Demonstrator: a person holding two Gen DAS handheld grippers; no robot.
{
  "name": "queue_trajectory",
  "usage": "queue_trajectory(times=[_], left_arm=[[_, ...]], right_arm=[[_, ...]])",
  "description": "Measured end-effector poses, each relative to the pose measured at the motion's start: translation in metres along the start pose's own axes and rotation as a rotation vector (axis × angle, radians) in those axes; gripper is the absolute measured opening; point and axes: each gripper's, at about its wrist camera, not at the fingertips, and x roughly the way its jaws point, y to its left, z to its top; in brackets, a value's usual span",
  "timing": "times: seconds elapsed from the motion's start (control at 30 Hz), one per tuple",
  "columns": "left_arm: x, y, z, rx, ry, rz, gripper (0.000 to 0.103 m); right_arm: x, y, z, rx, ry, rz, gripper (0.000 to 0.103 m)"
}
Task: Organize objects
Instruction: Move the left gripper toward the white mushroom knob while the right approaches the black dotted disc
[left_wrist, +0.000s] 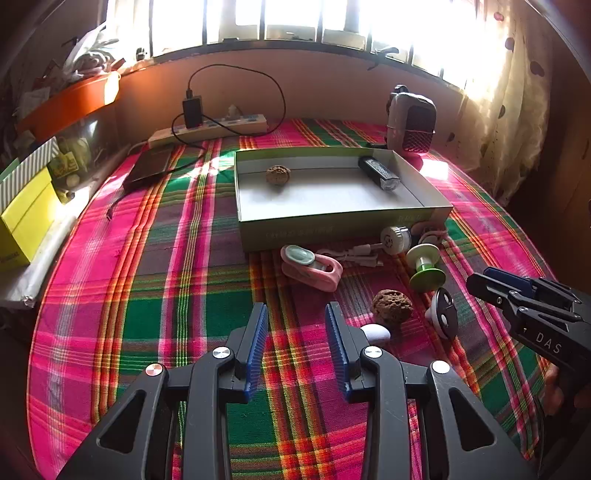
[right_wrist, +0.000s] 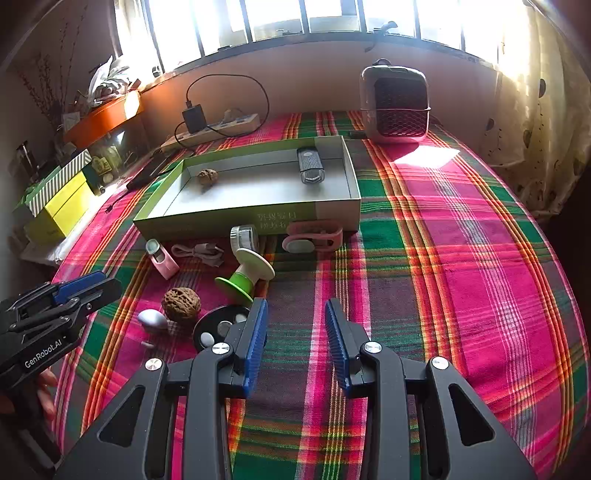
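Plaid counter (left_wrist: 155, 295) mid-sort: both my jaws gape empty, box (left_wrist: 332, 218) at centre frame already holds two bits, so I reckon the left gripper (left_wrist: 297, 325) next drops onto the walnut (left_wrist: 391, 306), lower right.

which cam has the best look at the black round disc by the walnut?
Right wrist: the black round disc faces the camera, its inset pieces visible, one edge behind a finger. Left wrist sees it obliquely, narrowed.
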Motion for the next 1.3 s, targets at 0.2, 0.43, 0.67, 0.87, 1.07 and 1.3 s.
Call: queue_trajectory(times=[0.2, 0.43, 0.67, 0.87, 1.07, 1.3], left_arm=[[0.000, -0.004, -0.008, 0.017, 0.007, 0.011, 0.030], [0.002, -0.007, -0.014, 0.035, 0.017, 0.007, 0.031], [0.003, -0.005, -0.017, 0.035, 0.025, 0.004, 0.031], [0.005, -0.003, -0.019, 0.033, 0.029, 0.006, 0.031], [0.007, -0.001, -0.020, 0.033, 0.034, 0.000, 0.031], [0.011, 0.004, -0.020, -0.005, 0.057, -0.072, 0.031]], right_arm=[[-0.001, 0.000, -0.009, -0.005, 0.014, 0.013, 0.034], [-0.001, 0.011, -0.017, -0.046, 0.033, 0.045, 0.060], [0.000, 0.025, -0.018, -0.096, 0.036, 0.052, 0.060], [0.007, 0.037, -0.020, -0.151, 0.053, 0.026, 0.060], [0.014, 0.049, -0.020, -0.199, 0.072, 0.017, 0.060], [0.022, 0.055, -0.018, -0.215, 0.085, -0.012, 0.060]])
